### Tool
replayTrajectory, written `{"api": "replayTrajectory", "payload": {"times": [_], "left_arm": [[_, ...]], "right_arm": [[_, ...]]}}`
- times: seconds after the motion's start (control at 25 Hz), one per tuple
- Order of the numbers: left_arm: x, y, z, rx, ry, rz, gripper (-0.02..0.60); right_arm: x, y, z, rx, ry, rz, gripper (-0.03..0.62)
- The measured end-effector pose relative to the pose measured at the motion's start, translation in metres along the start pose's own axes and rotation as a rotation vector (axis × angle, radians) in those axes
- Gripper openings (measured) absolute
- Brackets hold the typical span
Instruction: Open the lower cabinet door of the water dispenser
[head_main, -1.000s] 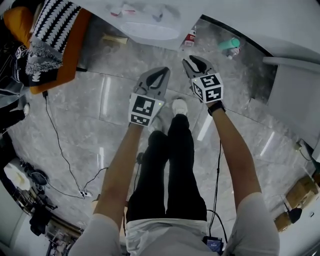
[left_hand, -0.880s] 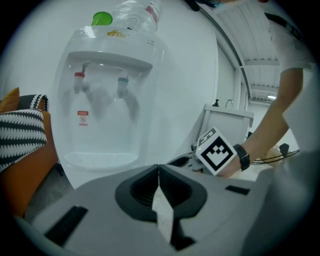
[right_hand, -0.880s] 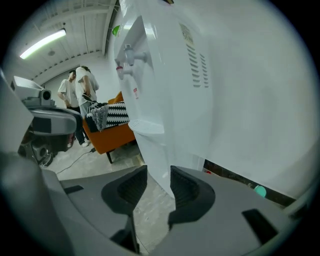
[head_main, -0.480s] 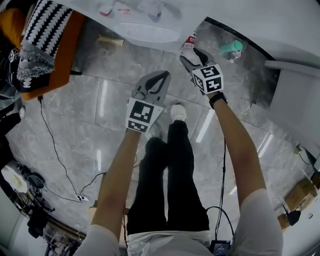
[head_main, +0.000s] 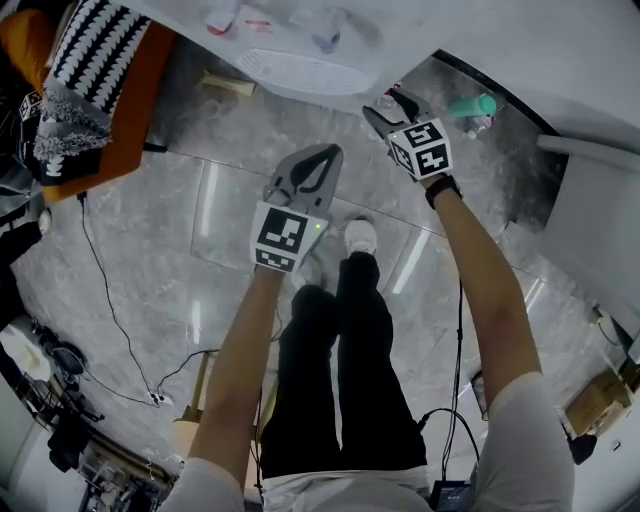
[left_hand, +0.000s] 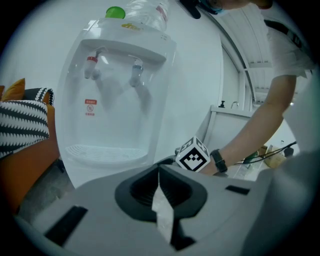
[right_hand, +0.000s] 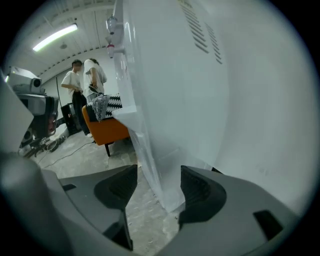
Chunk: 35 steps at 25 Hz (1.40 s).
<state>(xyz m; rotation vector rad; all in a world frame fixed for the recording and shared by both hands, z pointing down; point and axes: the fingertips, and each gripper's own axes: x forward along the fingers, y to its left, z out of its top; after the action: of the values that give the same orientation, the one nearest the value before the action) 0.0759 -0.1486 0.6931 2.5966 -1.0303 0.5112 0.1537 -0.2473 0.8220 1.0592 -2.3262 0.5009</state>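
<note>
The white water dispenser (head_main: 300, 62) stands ahead of me; in the left gripper view its red and blue taps and drip tray (left_hand: 107, 150) show, and its lower cabinet is hidden behind the gripper body. My right gripper (head_main: 391, 106) is at the dispenser's right front corner. Its jaws have just been opening and stand wide apart (right_hand: 159, 172), with the lower corner edge of the dispenser (right_hand: 162, 185) between them, pads not pressing. My left gripper (head_main: 326, 152) hovers over the floor in front of the dispenser, jaws shut (left_hand: 159, 172) on nothing.
An orange chair (head_main: 140, 95) with a black-and-white striped cushion (head_main: 105, 45) stands left of the dispenser. Cables (head_main: 112, 290) trail over the grey tiled floor. A green bottle (head_main: 470, 105) lies at the back right beside a white cabinet (head_main: 590, 190). Two people (right_hand: 85, 90) stand far off.
My right gripper has moved toward the dispenser's corner and its jaws have spread. My left gripper has shifted slightly and stays shut.
</note>
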Motion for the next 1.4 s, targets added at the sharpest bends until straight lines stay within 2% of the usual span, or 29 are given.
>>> {"api": "replayTrajectory", "payload": {"times": [0.16,0.36,0.44,0.56,0.72,1.4], "left_arm": [[0.0,0.007,-0.006,-0.046,0.0,0.024,0.014],[0.001,0.007,-0.008,-0.042,-0.006,0.027,0.014],[0.0,0.009,-0.013,-0.048,0.005,0.033,0.014],[-0.002,0.012,-0.016,-0.053,0.017,0.041,0.014],[-0.005,0.012,-0.011,-0.045,0.002,0.033,0.014],[0.001,-0.003,-0.032,-0.066,0.027,-0.003,0.014]], "right_arm": [[0.012,0.003,-0.001,-0.042,0.018,0.024,0.261],[0.016,-0.004,-0.001,-0.045,0.014,-0.015,0.258],[0.016,-0.009,-0.001,-0.037,0.015,-0.04,0.209],[0.017,-0.012,0.0,-0.026,0.018,-0.055,0.198],[0.014,-0.012,-0.001,-0.021,0.029,-0.059,0.189],[0.015,-0.008,-0.002,-0.002,0.017,-0.077,0.149]]}}
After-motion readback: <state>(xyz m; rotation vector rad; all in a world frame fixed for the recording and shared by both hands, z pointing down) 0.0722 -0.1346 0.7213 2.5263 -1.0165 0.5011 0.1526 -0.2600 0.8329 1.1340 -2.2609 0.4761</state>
